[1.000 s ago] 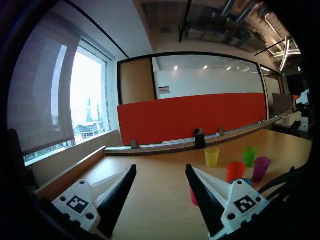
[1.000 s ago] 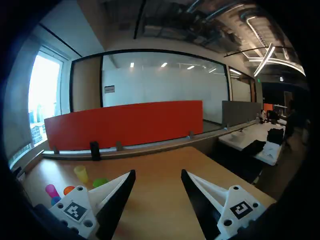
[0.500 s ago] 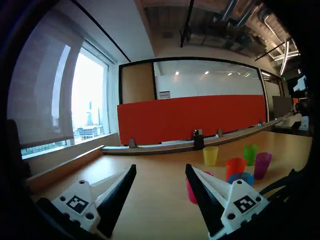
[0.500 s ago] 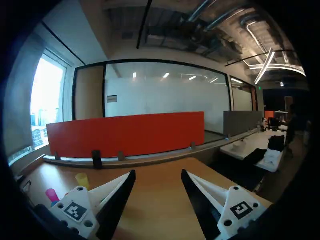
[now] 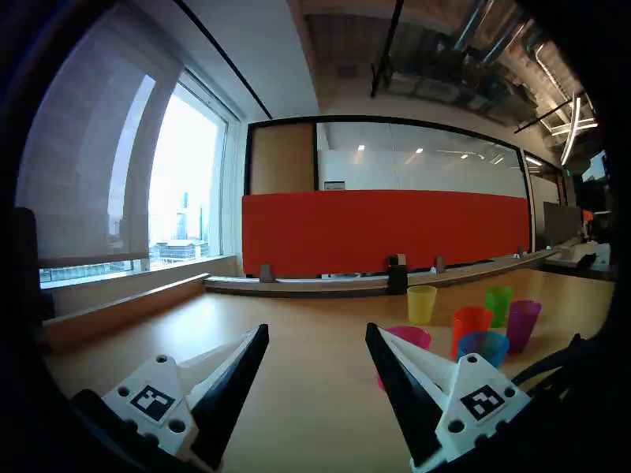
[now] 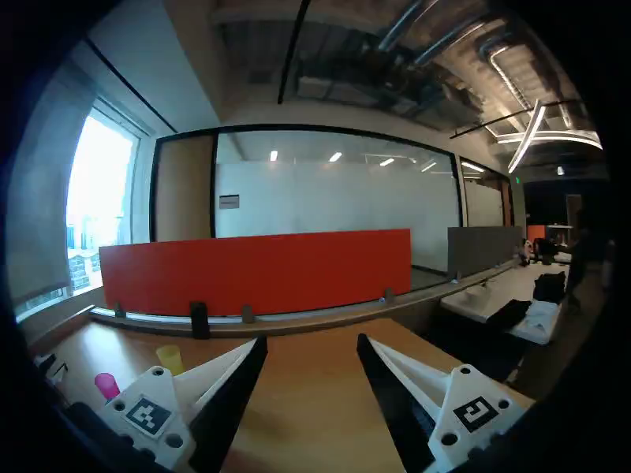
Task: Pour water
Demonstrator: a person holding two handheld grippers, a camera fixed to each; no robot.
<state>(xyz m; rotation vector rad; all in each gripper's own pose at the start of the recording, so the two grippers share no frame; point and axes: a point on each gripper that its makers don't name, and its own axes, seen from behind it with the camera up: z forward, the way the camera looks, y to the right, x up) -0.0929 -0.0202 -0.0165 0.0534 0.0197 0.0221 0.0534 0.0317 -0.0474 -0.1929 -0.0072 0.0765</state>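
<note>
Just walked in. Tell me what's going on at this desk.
Nothing is being poured yet. The left gripper and the right gripper both hover open over the wooden desk, holding nothing. Plastic cups stand ahead and to the right of the left gripper: the pink cup nearest, then the blue cup, orange cup, purple cup, green cup and yellow cup. None is gripped, and I can't tell whether any holds water.

The left half of the wooden table (image 5: 300,378) gave open passage from the near edge to the far rail. On the right, six cups blocked the way: the pink cup (image 5: 410,337) nearest, then the blue cup (image 5: 483,347), orange cup (image 5: 472,325), purple cup (image 5: 523,322), green cup (image 5: 498,303) and yellow cup (image 5: 421,303). The red partition (image 5: 386,232) closed the far side.
</note>
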